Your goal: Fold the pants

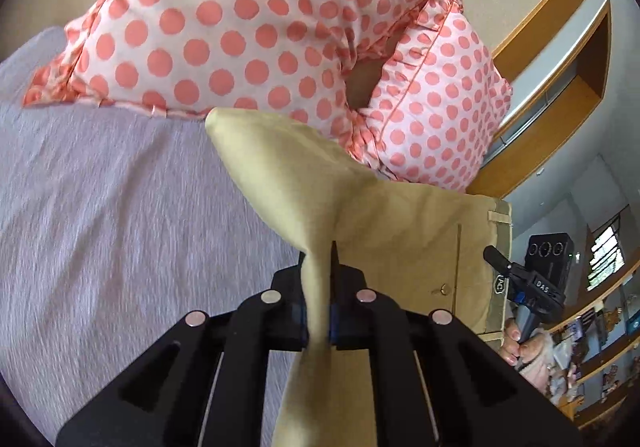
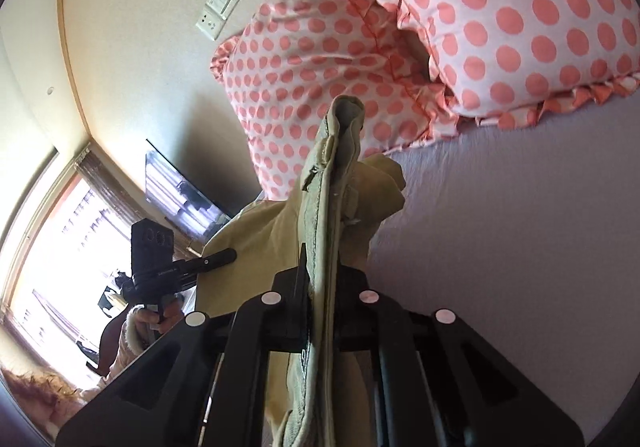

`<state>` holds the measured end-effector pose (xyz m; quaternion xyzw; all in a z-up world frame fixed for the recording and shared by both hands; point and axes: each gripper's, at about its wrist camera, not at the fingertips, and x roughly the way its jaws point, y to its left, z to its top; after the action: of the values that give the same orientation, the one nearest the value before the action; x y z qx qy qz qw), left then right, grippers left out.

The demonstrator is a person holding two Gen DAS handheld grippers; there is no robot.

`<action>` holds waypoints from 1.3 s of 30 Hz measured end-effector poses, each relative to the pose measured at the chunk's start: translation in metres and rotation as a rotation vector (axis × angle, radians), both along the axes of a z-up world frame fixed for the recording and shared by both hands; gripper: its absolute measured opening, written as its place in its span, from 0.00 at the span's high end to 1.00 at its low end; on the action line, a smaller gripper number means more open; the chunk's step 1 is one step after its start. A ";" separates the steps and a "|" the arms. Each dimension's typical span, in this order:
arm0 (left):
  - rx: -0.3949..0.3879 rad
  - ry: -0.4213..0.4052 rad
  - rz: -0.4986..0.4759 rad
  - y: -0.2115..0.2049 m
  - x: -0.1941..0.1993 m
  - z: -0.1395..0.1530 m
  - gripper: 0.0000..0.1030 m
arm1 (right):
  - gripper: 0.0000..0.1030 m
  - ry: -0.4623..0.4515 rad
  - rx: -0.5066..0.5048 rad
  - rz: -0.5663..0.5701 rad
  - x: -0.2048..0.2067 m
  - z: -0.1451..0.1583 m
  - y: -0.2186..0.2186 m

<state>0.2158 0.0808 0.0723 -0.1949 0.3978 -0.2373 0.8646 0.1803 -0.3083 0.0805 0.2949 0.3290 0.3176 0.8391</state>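
Note:
Khaki pants (image 1: pixel 400 231) hang in the air above a lilac bed sheet (image 1: pixel 100 207), held up by both grippers. My left gripper (image 1: pixel 320 279) is shut on a bunched fold of the khaki cloth, which rises past the fingers to a peak. My right gripper (image 2: pixel 320 279) is shut on the pants' waistband (image 2: pixel 332 175), with belt loops and the grey inner lining showing. In the left wrist view the right gripper (image 1: pixel 500 261) shows at the far edge of the pants. In the right wrist view the left gripper (image 2: pixel 212 259) shows at the left, against the cloth.
Two white pillows with coral dots (image 1: pixel 240 27) (image 2: pixel 500 7) lean at the head of the bed. A wall switch plate (image 2: pixel 218 7) and a wall TV (image 2: pixel 180 195) are left of the pillows. A bright window (image 2: pixel 52 247) and wooden shelves (image 1: pixel 600 327) line the room's sides.

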 end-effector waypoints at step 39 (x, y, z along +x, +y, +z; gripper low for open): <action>0.552 0.020 0.187 -0.060 -0.141 -0.066 0.02 | 0.01 0.156 -0.797 -0.329 -0.103 -0.069 0.120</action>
<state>0.0744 0.0206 0.0062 0.0094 0.4362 -0.0372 0.8990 0.0771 -0.1884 0.0113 0.0199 0.4369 0.0048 0.8993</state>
